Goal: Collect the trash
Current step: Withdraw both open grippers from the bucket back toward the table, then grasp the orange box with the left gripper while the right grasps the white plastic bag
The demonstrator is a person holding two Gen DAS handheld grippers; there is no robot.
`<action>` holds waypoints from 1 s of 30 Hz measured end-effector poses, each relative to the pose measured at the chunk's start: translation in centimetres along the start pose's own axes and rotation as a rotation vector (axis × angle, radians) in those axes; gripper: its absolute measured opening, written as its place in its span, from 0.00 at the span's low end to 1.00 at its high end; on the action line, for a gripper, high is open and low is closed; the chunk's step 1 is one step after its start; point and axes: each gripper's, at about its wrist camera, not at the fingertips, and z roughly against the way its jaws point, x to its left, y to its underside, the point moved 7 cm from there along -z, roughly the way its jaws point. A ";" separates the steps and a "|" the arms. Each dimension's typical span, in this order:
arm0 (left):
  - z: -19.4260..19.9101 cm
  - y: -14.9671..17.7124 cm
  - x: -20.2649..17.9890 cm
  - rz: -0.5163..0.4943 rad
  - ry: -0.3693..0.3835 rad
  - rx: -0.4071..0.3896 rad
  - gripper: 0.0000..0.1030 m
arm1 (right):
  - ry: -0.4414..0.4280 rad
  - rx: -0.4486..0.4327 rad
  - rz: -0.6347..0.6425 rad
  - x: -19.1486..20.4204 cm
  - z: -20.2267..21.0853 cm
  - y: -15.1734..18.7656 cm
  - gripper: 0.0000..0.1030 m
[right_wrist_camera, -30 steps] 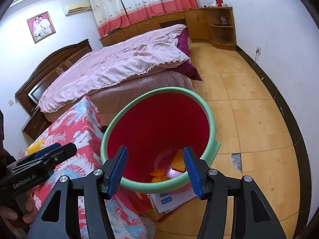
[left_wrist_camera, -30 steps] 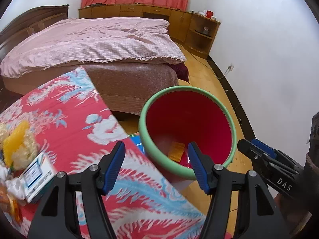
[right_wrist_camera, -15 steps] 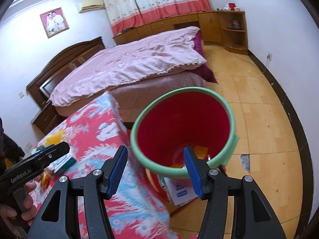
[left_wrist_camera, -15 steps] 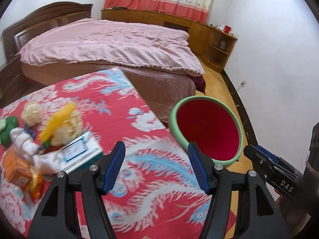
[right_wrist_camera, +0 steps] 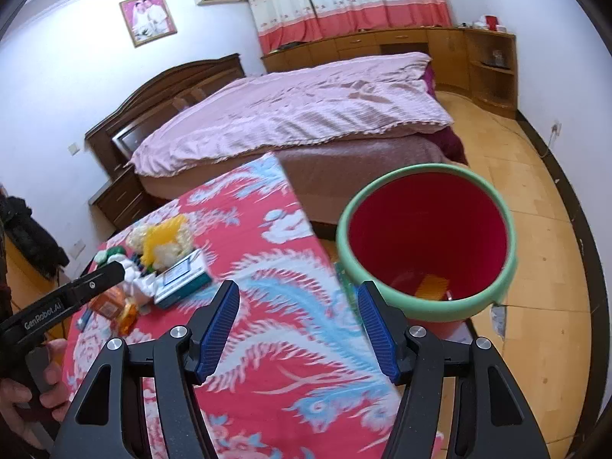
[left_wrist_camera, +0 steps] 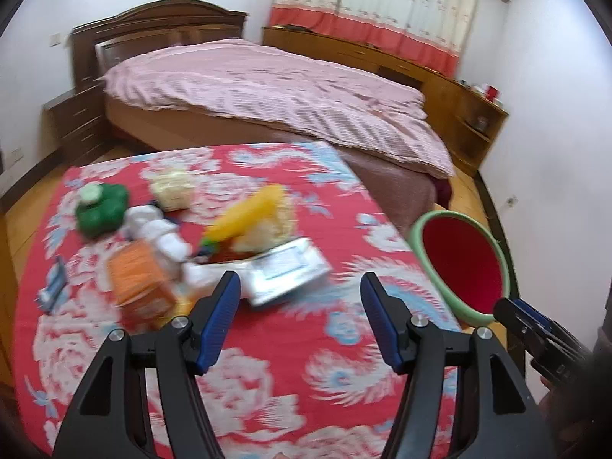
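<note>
**Trash pile waiting, bin partly filled**

The red bin is already holding a few scraps, seemingly wrappers. Most litter is still lying heaped on the surface. The left tool is hanging apart and empty just short of the trash pile. The right tool, jaws just widening, is carrying nothing beside the bin.

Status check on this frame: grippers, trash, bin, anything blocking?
Left gripper open, empty. Right gripper open, empty, jaws just opening. Trash pile on table; bin beside it, some scraps inside. Nothing in the way.
</note>
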 end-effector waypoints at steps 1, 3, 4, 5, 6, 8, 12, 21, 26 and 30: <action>0.1 0.0 0.8 0.010 -0.016 -0.003 0.63 | -0.005 0.008 0.004 0.5 -0.3 0.2 0.64; 0.2 0.1 2.3 0.030 -0.046 -0.006 0.63 | -0.015 0.021 0.010 1.3 -0.8 0.5 0.64; 0.2 0.1 3.1 0.040 -0.059 -0.007 0.63 | -0.019 0.029 0.015 1.7 -1.1 0.7 0.64; 0.3 0.2 4.1 0.053 -0.077 -0.007 0.63 | -0.022 0.035 0.019 2.0 -1.2 0.9 0.64; 0.3 0.2 4.8 0.061 -0.088 -0.008 0.63 | -0.024 0.041 0.023 2.4 -1.4 1.0 0.64; 0.1 0.2 6.4 0.083 -0.124 -0.010 0.63 | -0.027 0.053 0.034 3.0 -2.0 1.3 0.64; -0.4 0.5 8.6 0.108 -0.181 -0.005 0.65 | -0.031 0.079 0.048 4.0 -3.2 1.8 0.65; -2.9 0.8 11.7 0.176 -0.234 0.028 0.67 | -0.031 0.114 0.059 4.6 -4.7 2.2 0.66; -4.1 0.9 11.9 0.183 -0.227 0.041 0.67 | -0.033 0.131 0.067 4.9 -5.4 2.4 0.66; -4.5 1.0 12.0 0.195 -0.211 0.036 0.64 | -0.040 0.147 0.080 5.4 -5.9 2.6 0.66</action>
